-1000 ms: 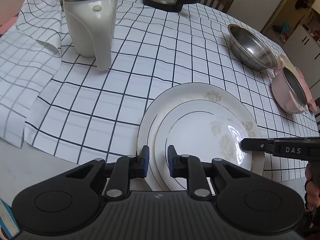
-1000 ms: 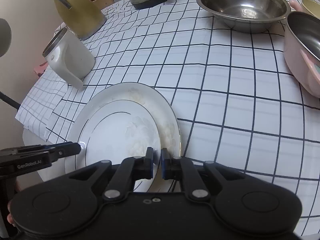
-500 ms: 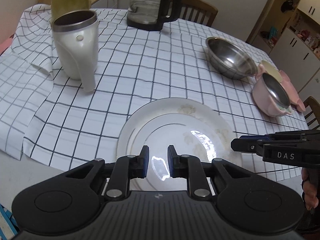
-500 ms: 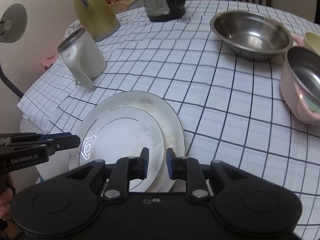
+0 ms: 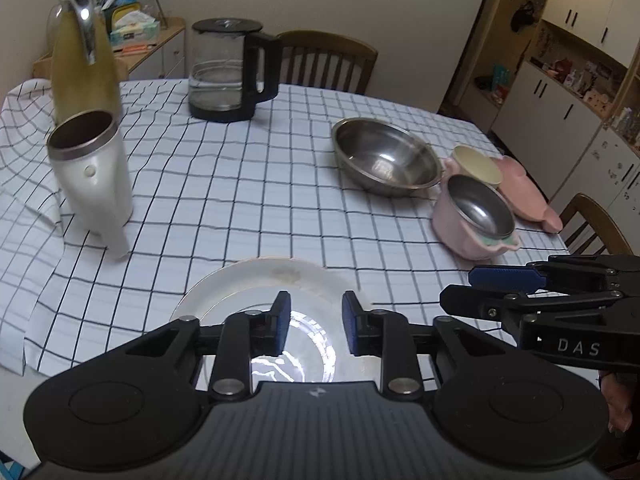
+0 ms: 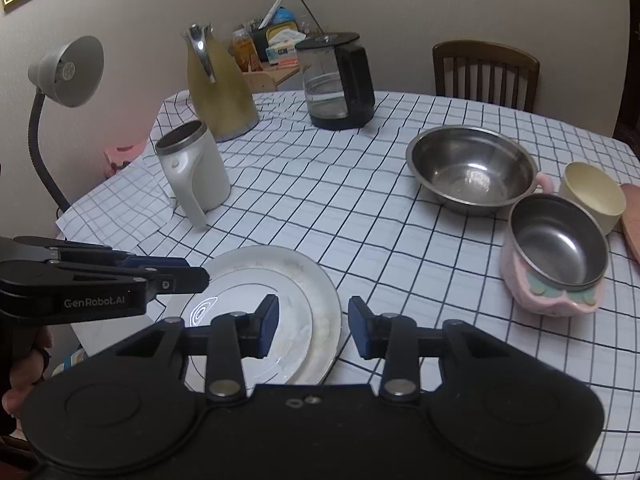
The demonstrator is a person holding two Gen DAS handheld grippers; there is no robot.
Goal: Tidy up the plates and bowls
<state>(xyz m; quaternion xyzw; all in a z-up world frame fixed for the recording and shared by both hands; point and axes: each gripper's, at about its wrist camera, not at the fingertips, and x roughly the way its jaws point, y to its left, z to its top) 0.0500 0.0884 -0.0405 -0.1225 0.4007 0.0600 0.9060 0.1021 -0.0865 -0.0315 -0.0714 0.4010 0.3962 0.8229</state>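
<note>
White porcelain stacked plates are lying just below both empty, spread grippers, left gripper and right gripper, so we are judging the steel bowl ahead-right needs a rim pinch.

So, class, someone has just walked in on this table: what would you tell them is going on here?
A person holds a gripper in each hand above the near edge of a checked table. Both the left gripper and the right gripper are open and hold nothing. Below them sit two white plates, the smaller stacked on the larger. The steel bowl, the pink bowl and the cream cup stand untouched at the far right.
</note>
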